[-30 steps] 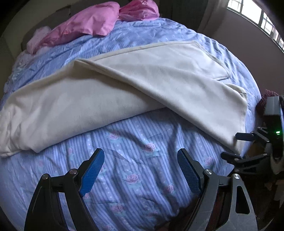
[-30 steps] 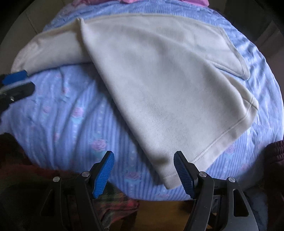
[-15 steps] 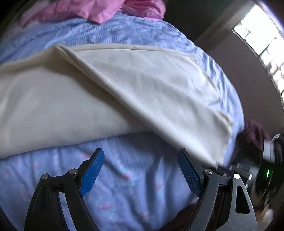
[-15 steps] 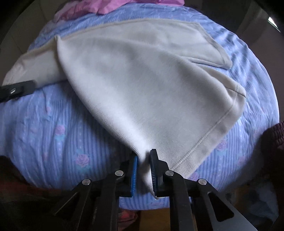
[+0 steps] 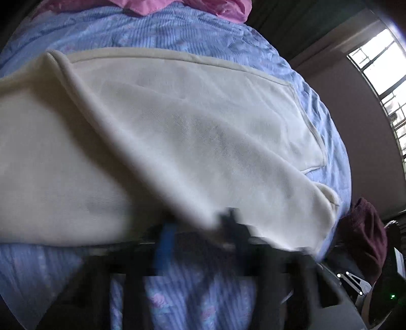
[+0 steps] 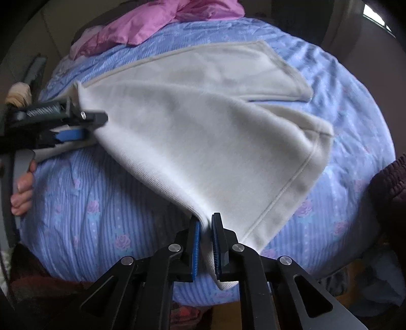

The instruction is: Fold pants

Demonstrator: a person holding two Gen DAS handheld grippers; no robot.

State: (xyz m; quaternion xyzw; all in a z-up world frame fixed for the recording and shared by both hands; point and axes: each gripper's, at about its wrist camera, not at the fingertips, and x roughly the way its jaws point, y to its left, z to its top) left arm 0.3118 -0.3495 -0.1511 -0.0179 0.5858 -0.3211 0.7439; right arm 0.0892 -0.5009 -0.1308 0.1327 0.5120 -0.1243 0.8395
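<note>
Right tool is clenched on the near folded edge of the cream pants, its blue pads pinching the fabric between them; half a second ago it was already shut there, and a second ago its jaws stood wide. Since then I have brought the left tool from open air above the sheet down onto the fold further along the leg. In its own view it is a motion smear, so I cannot tell from there whether it has bitten. From the right view it sits at the cloth's edge with fabric at its tips, and I judge it is closing or just closed.

That gives me two holds on one edge, which I read as the setup for lifting and carrying the next fold over.

The pants lie across the bed, one layer already doubled diagonally over the other. They look like thick, soft fleece or knit, matte, with a stitched hem band. Beneath is a blue striped quilt with printed roses; pink bedding is bunched at the far end.
</note>
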